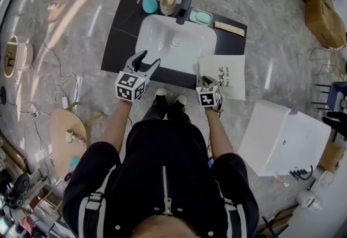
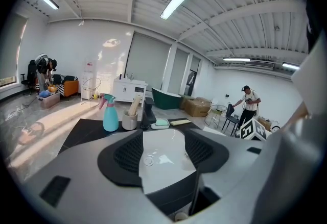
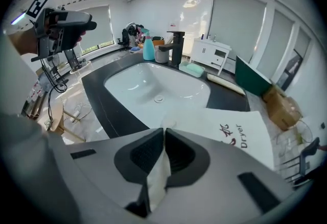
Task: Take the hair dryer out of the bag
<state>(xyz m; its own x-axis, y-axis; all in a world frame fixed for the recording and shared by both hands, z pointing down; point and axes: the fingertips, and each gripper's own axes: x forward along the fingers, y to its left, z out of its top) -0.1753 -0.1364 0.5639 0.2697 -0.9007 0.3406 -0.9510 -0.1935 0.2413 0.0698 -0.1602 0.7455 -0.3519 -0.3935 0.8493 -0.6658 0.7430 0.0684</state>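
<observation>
A white cloth bag [image 1: 222, 75] with dark print lies flat on the black counter [image 1: 122, 28] to the right of the white sink [image 1: 173, 42]. The hair dryer itself is out of sight. In the right gripper view the bag [image 3: 240, 128] spreads ahead, and my right gripper [image 3: 164, 133] is shut on its near left corner, a fold of white cloth pinched between the pads. From the head view that gripper [image 1: 202, 80] sits at the bag's near left corner. My left gripper [image 1: 145, 63] hovers open over the sink's front left edge; in its own view the left gripper [image 2: 162, 149] has nothing between its jaws.
Along the back of the sink stand a blue spray bottle [image 1: 149, 1], a cup of brushes [image 1: 172, 1], a black faucet [image 1: 184, 8], a green soap dish [image 1: 201, 17] and a wooden brush [image 1: 229, 27]. A white box [image 1: 284, 136] lies on the floor at right.
</observation>
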